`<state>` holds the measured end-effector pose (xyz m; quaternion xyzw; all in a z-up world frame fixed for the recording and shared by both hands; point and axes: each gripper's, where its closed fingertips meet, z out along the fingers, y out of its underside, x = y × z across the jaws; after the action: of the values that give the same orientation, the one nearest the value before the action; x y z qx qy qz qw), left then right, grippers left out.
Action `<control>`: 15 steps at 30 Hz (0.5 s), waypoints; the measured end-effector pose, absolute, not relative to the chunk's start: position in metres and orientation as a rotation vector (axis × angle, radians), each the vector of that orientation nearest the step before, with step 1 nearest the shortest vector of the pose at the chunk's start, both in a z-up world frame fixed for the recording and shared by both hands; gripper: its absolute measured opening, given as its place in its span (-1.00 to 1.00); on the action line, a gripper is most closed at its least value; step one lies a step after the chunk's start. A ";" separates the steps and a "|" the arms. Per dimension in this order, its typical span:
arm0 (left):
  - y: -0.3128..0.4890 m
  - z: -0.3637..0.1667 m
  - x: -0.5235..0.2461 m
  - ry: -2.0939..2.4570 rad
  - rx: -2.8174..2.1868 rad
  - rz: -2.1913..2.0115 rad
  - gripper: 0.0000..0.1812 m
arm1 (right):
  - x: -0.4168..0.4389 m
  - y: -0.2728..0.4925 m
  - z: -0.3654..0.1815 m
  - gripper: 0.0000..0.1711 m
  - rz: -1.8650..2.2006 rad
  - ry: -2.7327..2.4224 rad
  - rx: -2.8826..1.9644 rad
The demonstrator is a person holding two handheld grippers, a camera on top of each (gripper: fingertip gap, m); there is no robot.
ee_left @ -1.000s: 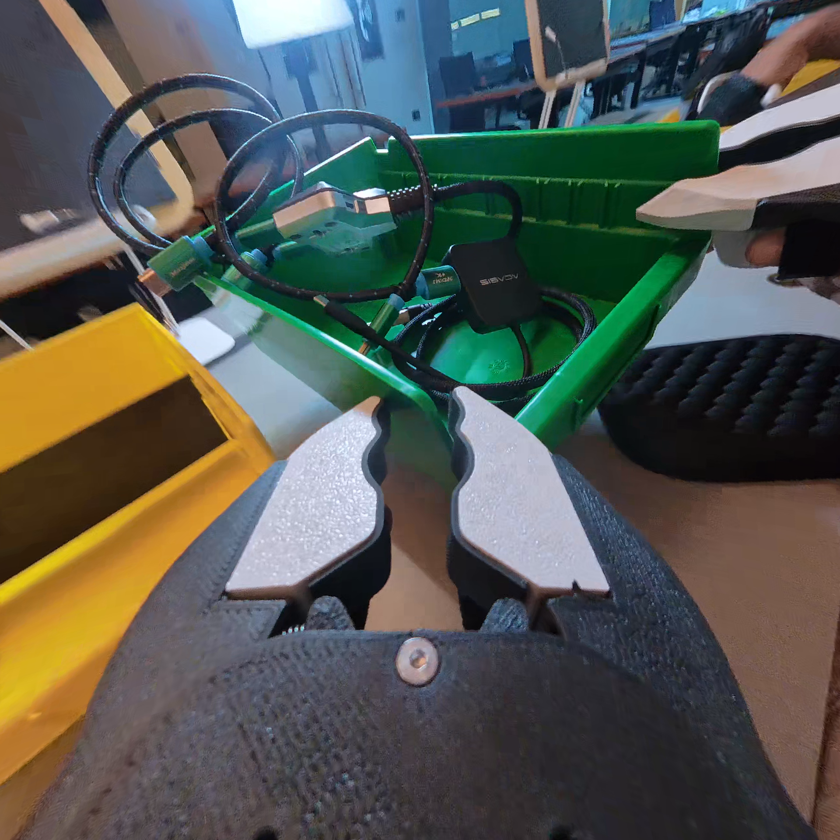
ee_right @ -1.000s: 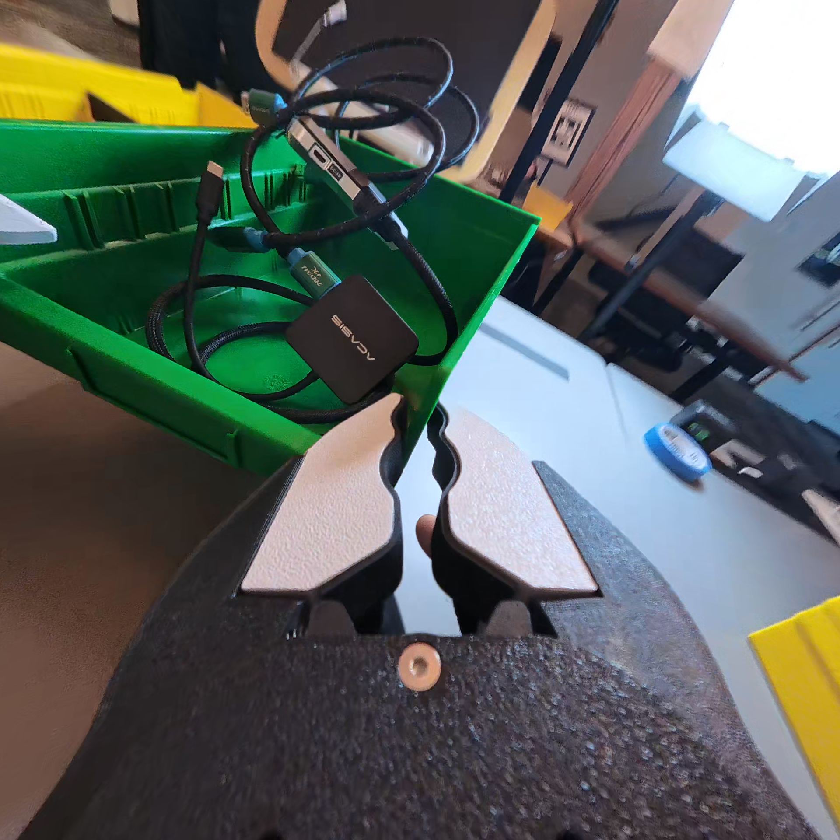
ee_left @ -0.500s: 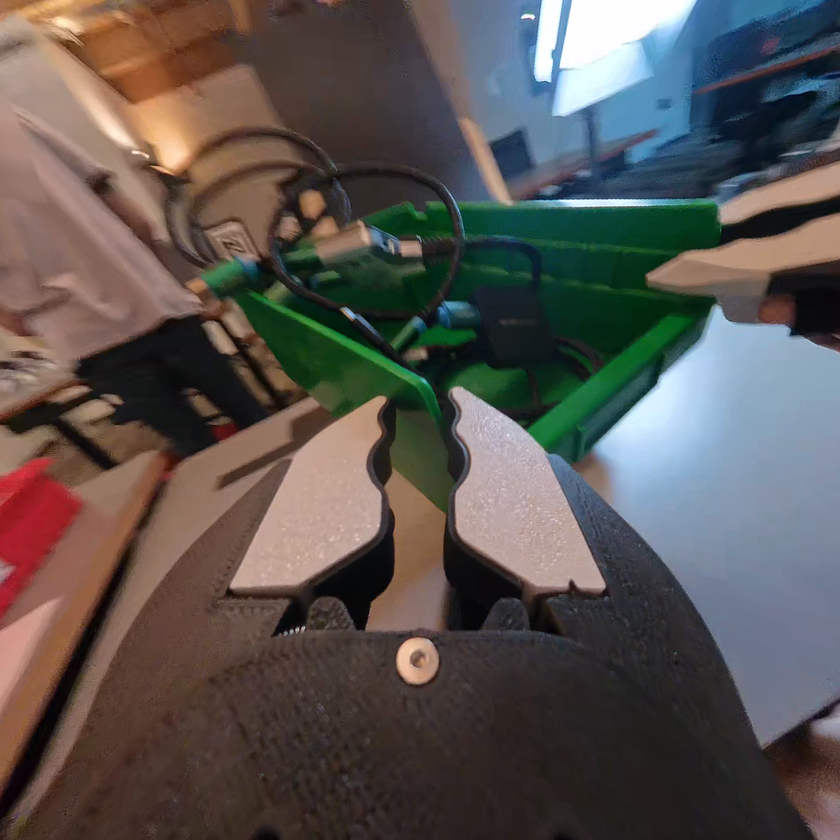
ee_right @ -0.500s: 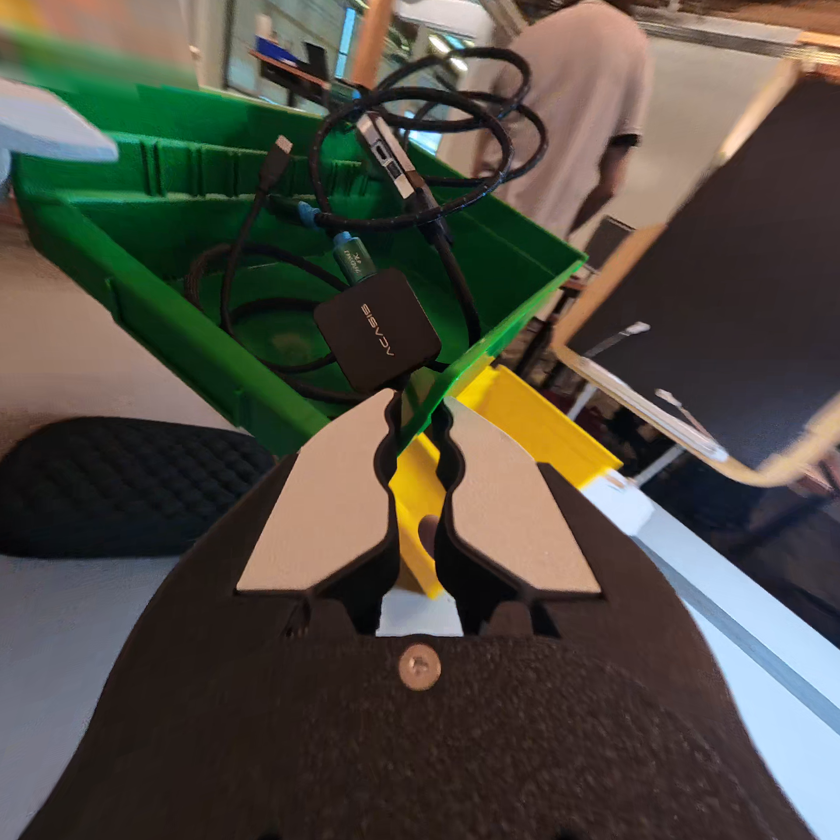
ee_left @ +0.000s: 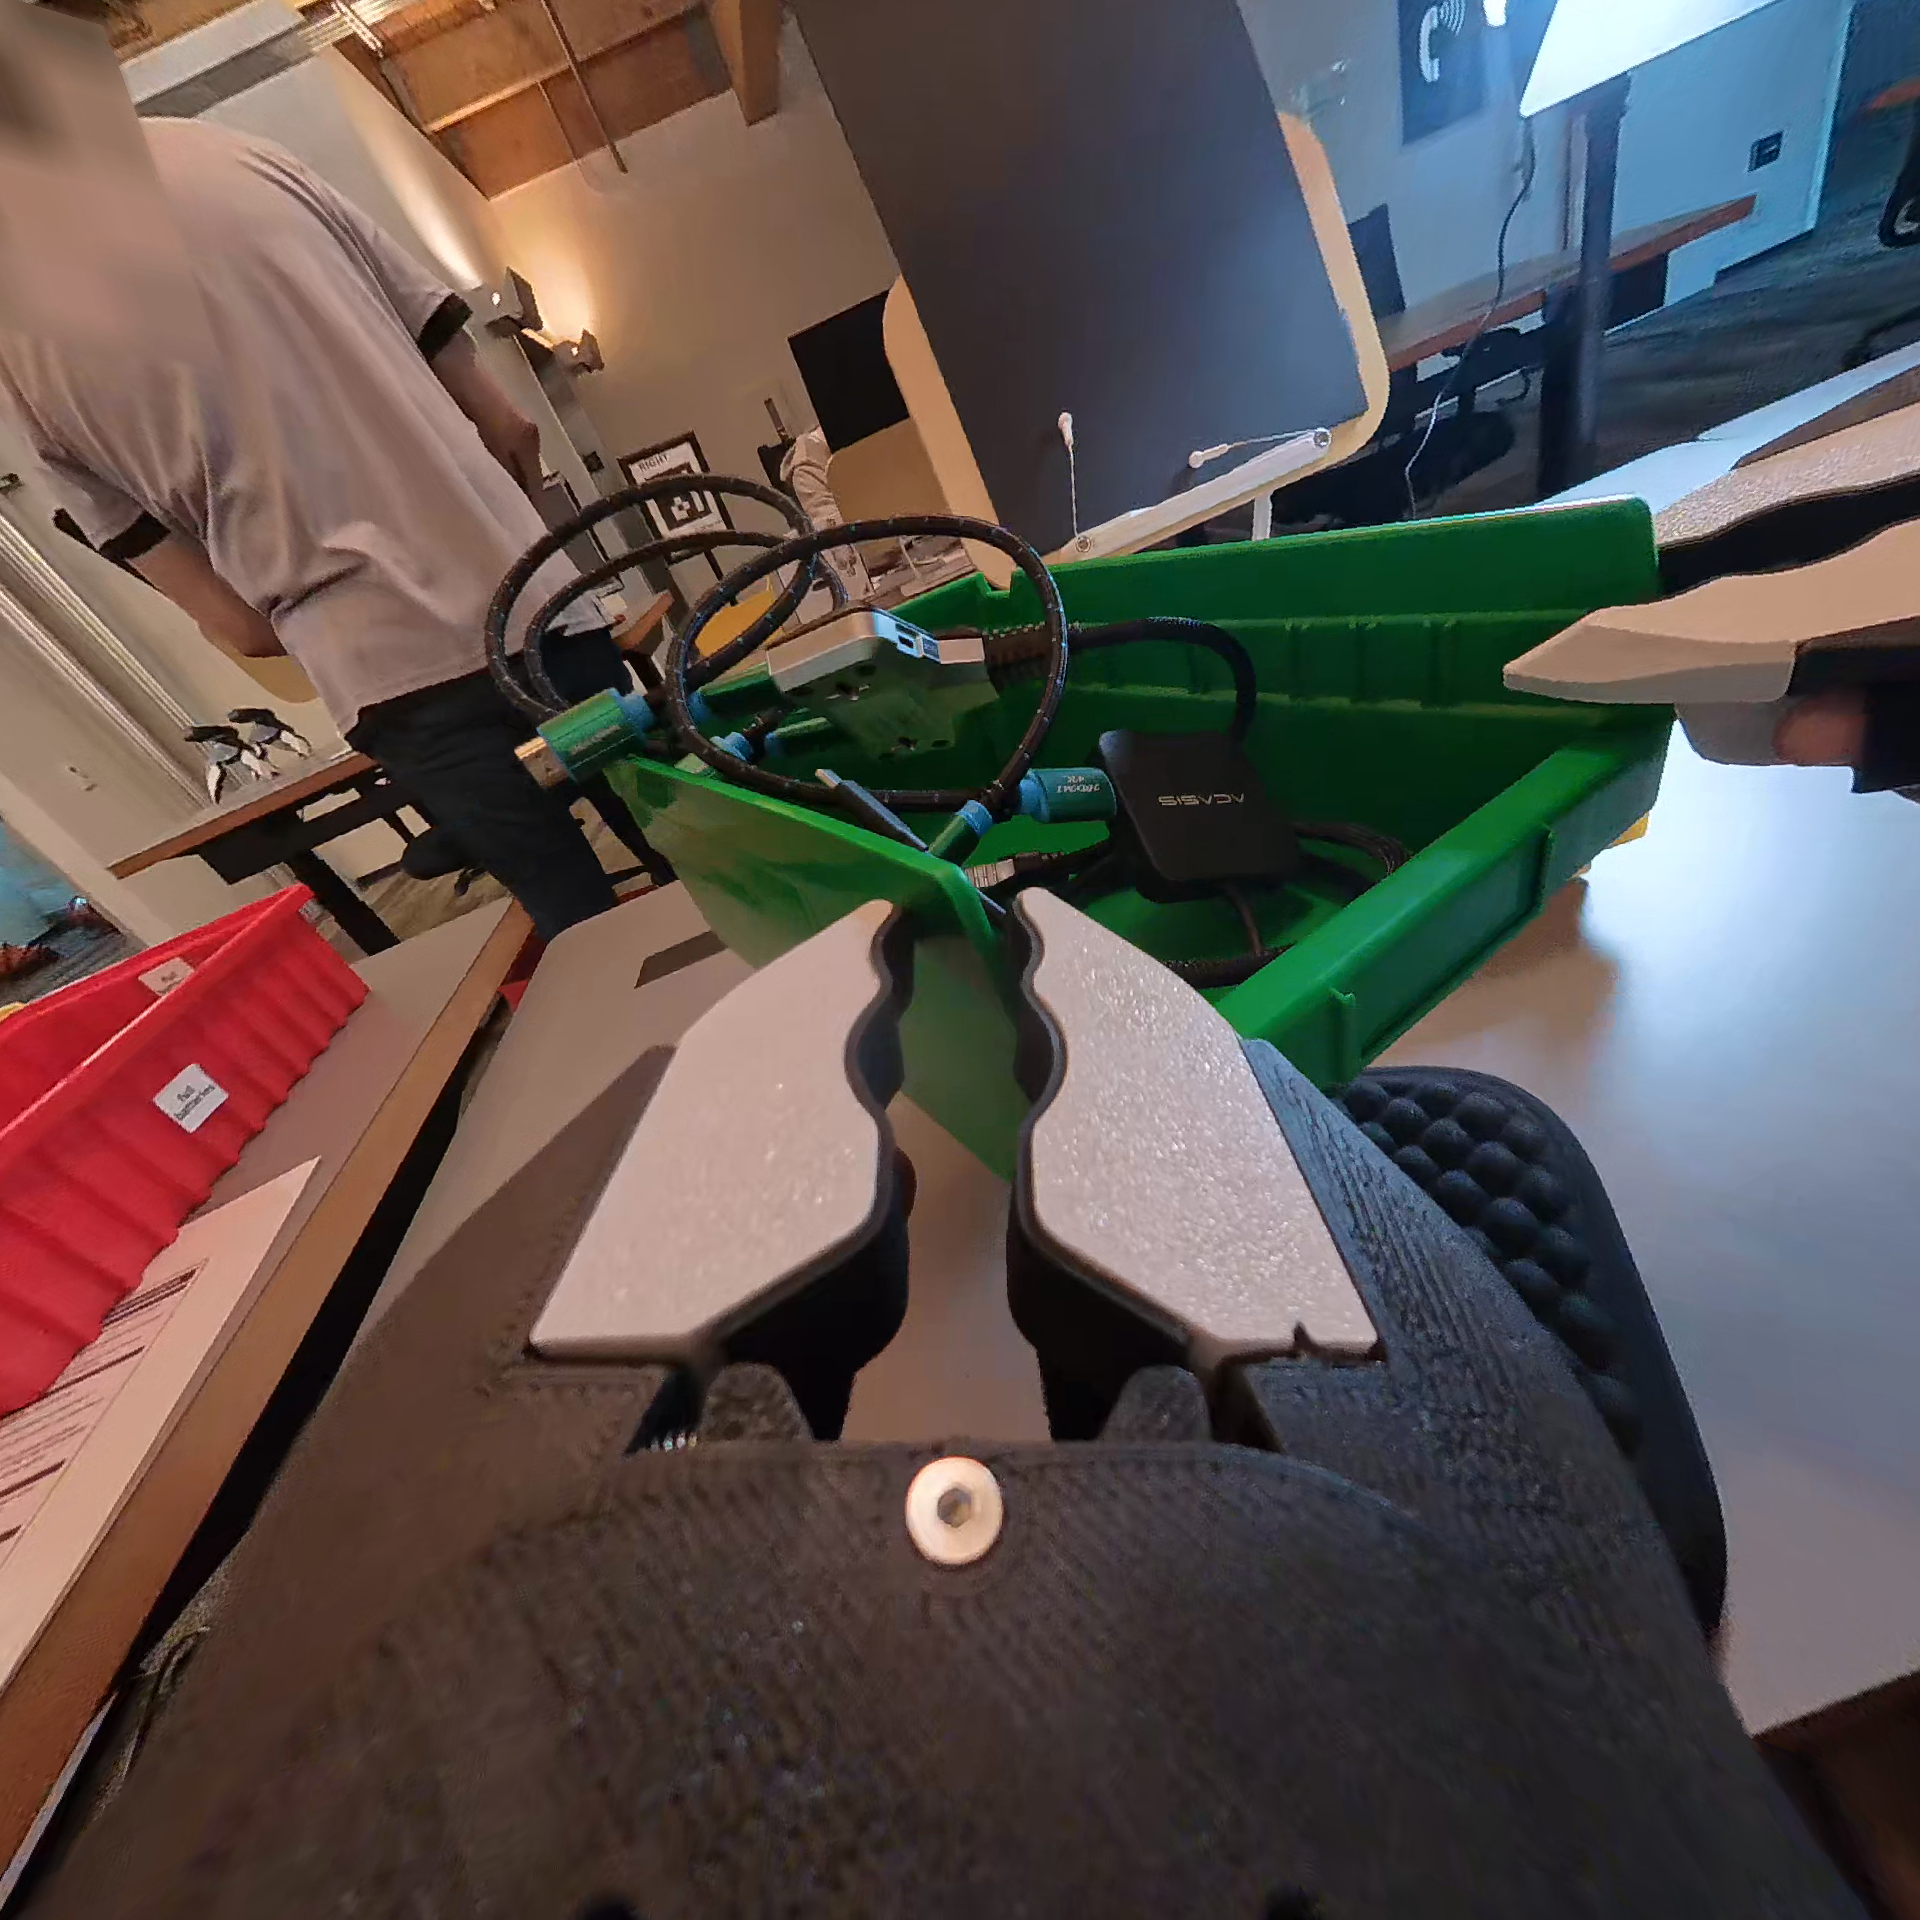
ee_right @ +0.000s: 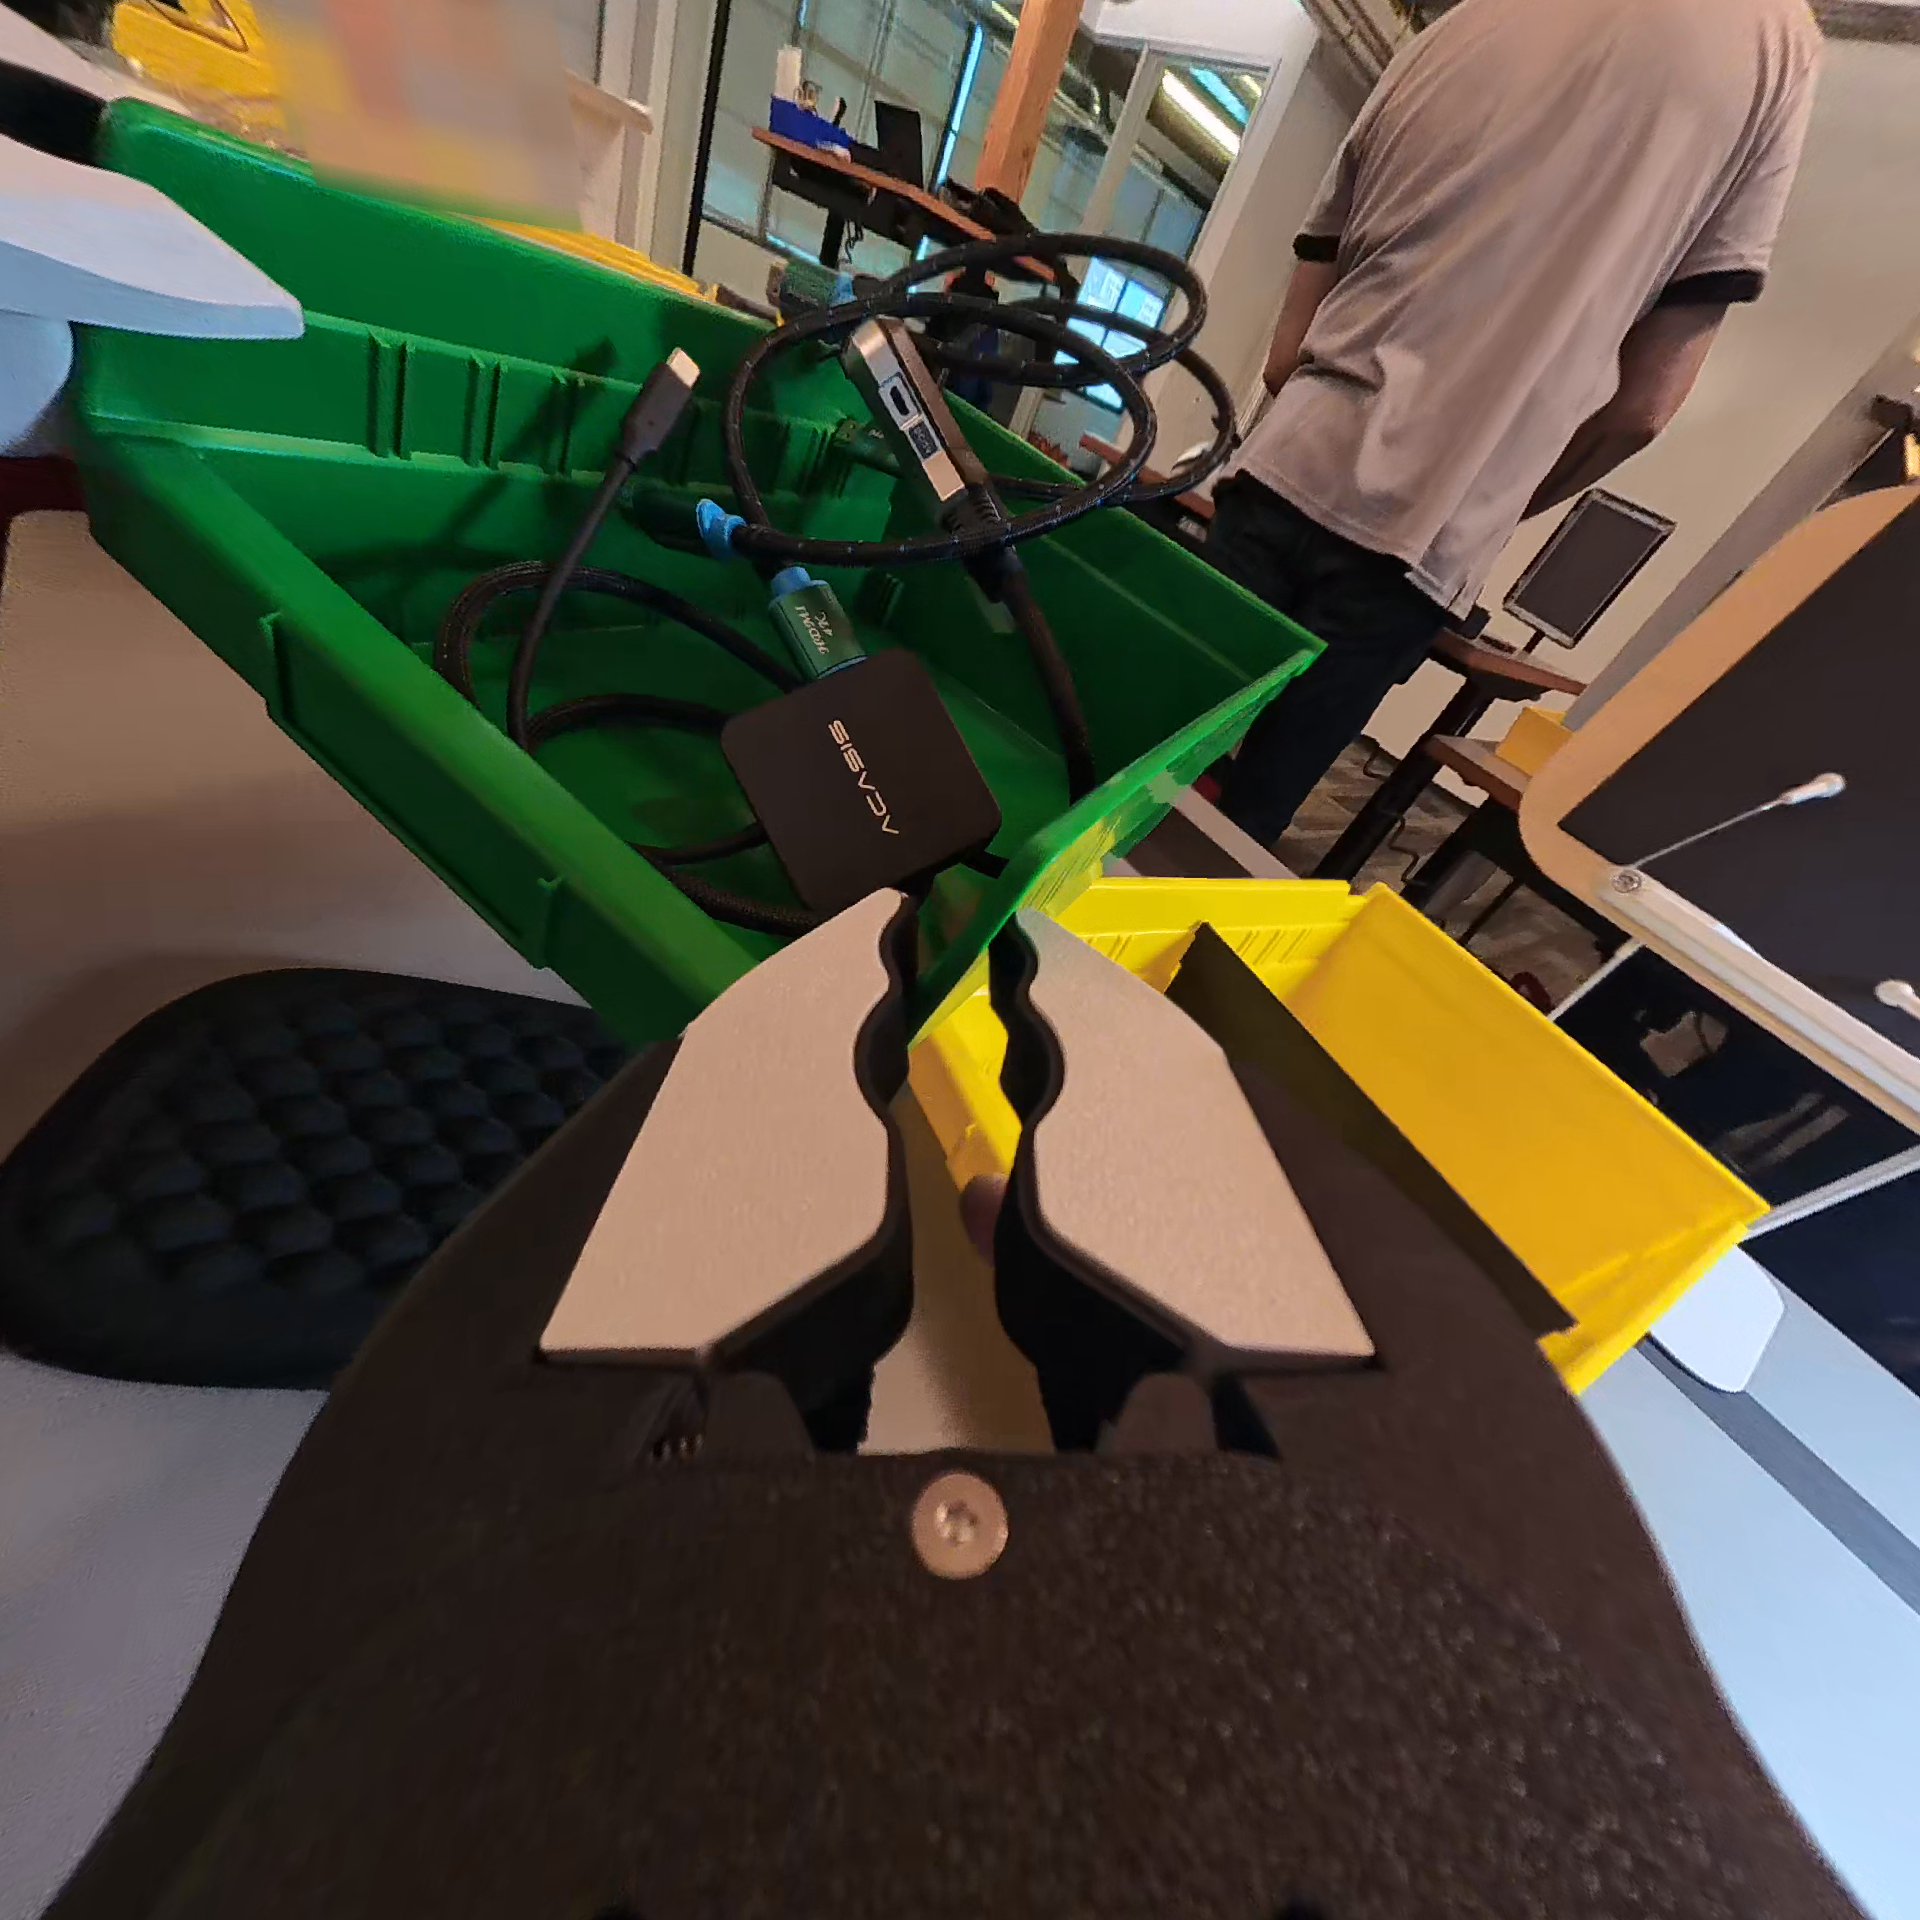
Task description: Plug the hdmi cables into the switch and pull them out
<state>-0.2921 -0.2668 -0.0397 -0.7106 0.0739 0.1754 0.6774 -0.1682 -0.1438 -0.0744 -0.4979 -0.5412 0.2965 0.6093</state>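
Grippers hold the green bin [ee_left: 1382,665] from two sides. The left gripper [ee_left: 954,914] pinches a corner of the bin's wall between its nearly closed tongs. The right gripper [ee_right: 951,914] pinches another thin corner of the bin the same way, tongs narrow on the green edge.

Inside the bin lies the black square switch [ee_right: 860,774], close to the right gripper's corner. One green HDMI plug [ee_right: 814,623] sticks into the switch. Black braided cables [ee_left: 873,623] loop up above the bin's rim, and a silver adapter [ee_left: 873,649] hangs among the loops. Another green plug [ee_left: 587,732] pokes out over the bin's far wall.

Since a second ago, the bin has swung around. The yellow bin [ee_right: 1434,1049], which was beside the left gripper, now sits behind the green bin near the right gripper. A red bin [ee_left: 156,1060] now shows left of the green bin, and a person in a grey shirt [ee_left: 270,416] stands behind it. The black bumpy pad [ee_left: 1496,1174] lies just beside the bin.
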 end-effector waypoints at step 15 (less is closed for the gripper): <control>-0.266 -0.071 -0.318 0.122 -1.662 0.366 -0.81 | -0.198 -0.142 -0.114 -0.85 0.713 -1.307 -1.182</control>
<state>-0.3179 -0.2663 -0.0705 -0.7337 0.0538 0.1617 0.6577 -0.1978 -0.1416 -0.1139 -0.5058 -0.5594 0.3053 0.5814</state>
